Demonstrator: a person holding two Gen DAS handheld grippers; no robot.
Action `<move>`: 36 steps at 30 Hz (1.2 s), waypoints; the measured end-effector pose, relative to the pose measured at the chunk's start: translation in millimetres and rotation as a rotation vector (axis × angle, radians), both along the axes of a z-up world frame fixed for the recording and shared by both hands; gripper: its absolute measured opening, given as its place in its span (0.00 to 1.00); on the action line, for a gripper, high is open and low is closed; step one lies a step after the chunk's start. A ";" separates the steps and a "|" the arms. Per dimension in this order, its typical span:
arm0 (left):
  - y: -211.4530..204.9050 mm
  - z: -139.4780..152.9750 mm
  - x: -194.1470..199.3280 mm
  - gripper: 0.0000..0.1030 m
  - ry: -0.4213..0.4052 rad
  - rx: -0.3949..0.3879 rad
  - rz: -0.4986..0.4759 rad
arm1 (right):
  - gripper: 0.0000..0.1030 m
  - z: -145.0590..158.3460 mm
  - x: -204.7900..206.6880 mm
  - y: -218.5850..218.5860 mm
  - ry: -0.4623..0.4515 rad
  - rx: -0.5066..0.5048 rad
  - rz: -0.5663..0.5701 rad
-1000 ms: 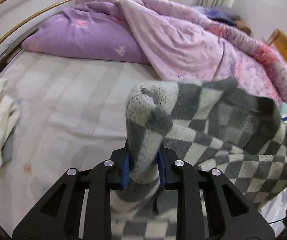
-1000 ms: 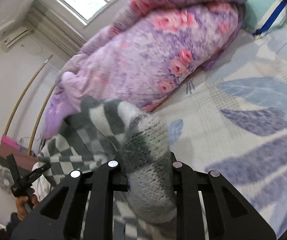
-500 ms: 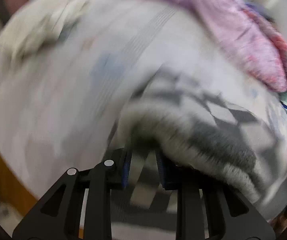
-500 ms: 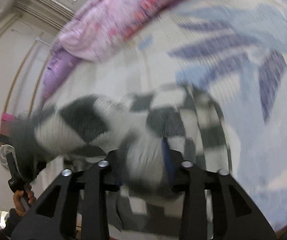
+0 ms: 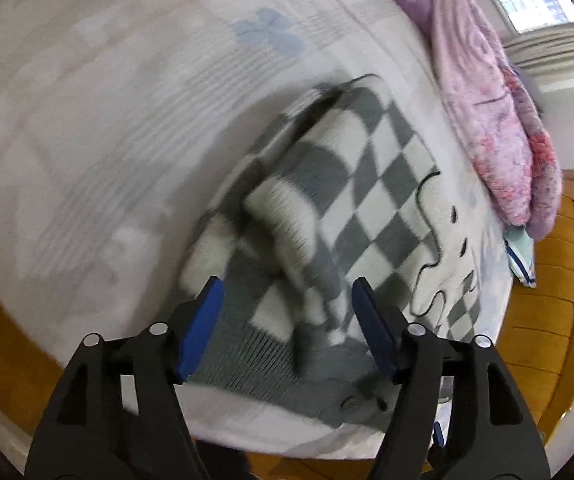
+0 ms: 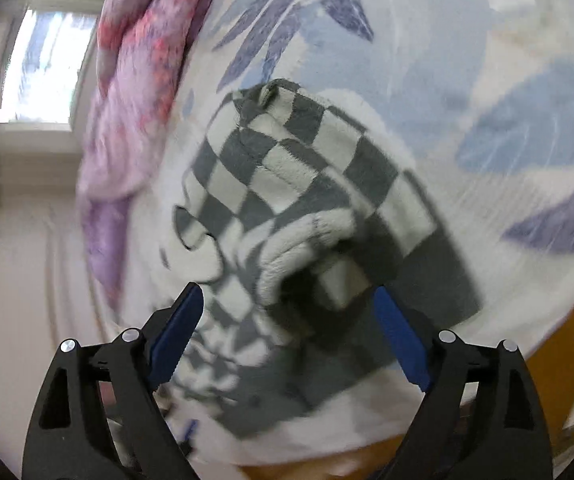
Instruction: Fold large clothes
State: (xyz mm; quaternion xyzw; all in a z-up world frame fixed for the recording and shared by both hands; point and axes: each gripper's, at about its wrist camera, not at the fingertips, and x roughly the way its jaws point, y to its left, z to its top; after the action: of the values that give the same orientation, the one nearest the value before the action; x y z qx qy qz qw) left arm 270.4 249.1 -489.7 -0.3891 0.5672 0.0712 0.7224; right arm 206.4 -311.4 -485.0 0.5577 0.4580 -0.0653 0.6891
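Observation:
A grey-and-white checkered knit sweater [image 5: 367, 184] lies spread on the bed, with a white cartoon patch outlined in black on its front. A sleeve lies bunched across it in the left wrist view. My left gripper [image 5: 287, 292] is open just above the sweater's grey ribbed hem, holding nothing. The right wrist view shows the same sweater [image 6: 287, 168] with a folded sleeve on top. My right gripper [image 6: 289, 300] is open over that fold, empty. Both views are motion-blurred.
The pale striped bedsheet [image 5: 107, 120] with blue leaf prints [image 6: 507, 120] lies under the sweater. A pink-purple floral quilt [image 5: 495, 120] is heaped along the far side. An orange wooden bed frame [image 5: 555, 288] borders the mattress. A window [image 6: 39, 68] is behind.
Both grippers held sweater sleeves aloft a second ago. They swung down toward the bed and opened, and the sweater now lies on the sheet.

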 end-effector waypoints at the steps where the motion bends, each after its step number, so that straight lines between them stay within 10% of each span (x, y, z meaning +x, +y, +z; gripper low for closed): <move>1: -4.3 -5.6 10.8 0.67 0.012 0.008 -0.019 | 0.82 -6.4 4.5 4.3 0.004 0.012 -0.020; 5: -11.1 -34.4 45.0 0.62 0.049 0.009 -0.049 | 0.77 -30.6 28.7 8.2 0.031 -0.044 -0.054; 7: -20.4 -41.8 59.4 0.15 0.072 0.047 -0.115 | 0.40 -34.9 37.1 7.4 0.041 -0.091 -0.033; 11: -23.1 -29.2 60.5 0.12 0.048 0.126 -0.179 | 0.13 -13.8 39.6 5.7 0.028 -0.228 0.078; 15: -18.6 -6.6 33.3 0.12 0.006 0.170 -0.229 | 0.13 10.4 21.5 8.3 0.052 -0.382 0.182; 26: -27.6 -66.3 12.2 0.17 0.073 0.274 -0.275 | 0.17 -67.1 19.9 21.9 0.248 -0.568 0.298; 31: -25.7 -51.3 -1.6 0.42 -0.011 0.308 -0.299 | 0.30 -43.4 11.3 27.5 0.223 -0.588 0.273; 36: -8.0 -24.7 -28.3 0.57 -0.111 0.400 -0.194 | 0.59 6.4 5.9 49.7 0.192 -0.819 0.288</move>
State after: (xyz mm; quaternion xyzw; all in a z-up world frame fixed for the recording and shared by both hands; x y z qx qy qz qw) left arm 242.1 241.1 -514.4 -0.1849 0.5361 0.0910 0.8186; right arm 212.4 -261.7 -478.6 0.1606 0.5295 -0.1963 0.8095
